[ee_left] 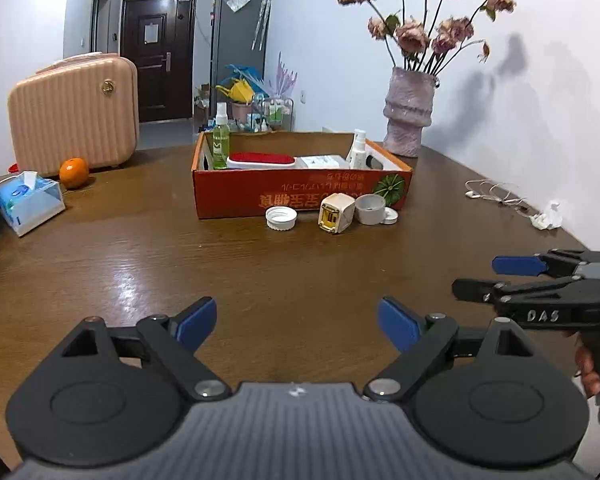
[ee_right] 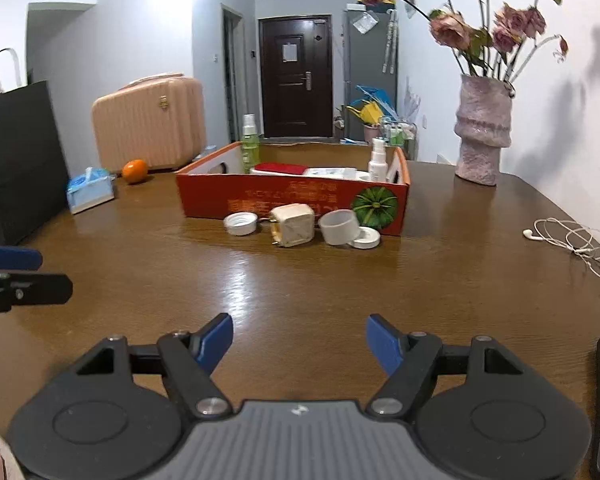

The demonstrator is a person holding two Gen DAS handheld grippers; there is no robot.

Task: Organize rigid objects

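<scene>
An orange cardboard box [ee_left: 300, 196] [ee_right: 292, 200] stands mid-table, holding a green spray bottle [ee_left: 221, 136], a red-topped item [ee_left: 262, 159], a white packet and a small white spray bottle [ee_left: 358, 150]. In front of it lie a white screw cap [ee_left: 281, 218] [ee_right: 241, 224], a cream cube-shaped plug [ee_left: 336, 213] [ee_right: 293, 225], a grey-white cup on its side [ee_left: 370, 209] [ee_right: 340, 227] and a flat white lid [ee_right: 366, 237]. My left gripper [ee_left: 296, 322] is open over bare table, well short of them. My right gripper [ee_right: 300, 340] is open too, empty, and appears at the left view's right edge [ee_left: 500, 276].
A pink suitcase [ee_left: 74, 114], an orange [ee_left: 74, 173] and a blue tissue pack [ee_left: 28, 200] sit at the far left. A vase of dried roses [ee_left: 408, 112] stands by the right wall, with white earphones [ee_right: 568, 236] and crumpled paper [ee_left: 548, 216] near it. A black bag [ee_right: 16, 160] is left.
</scene>
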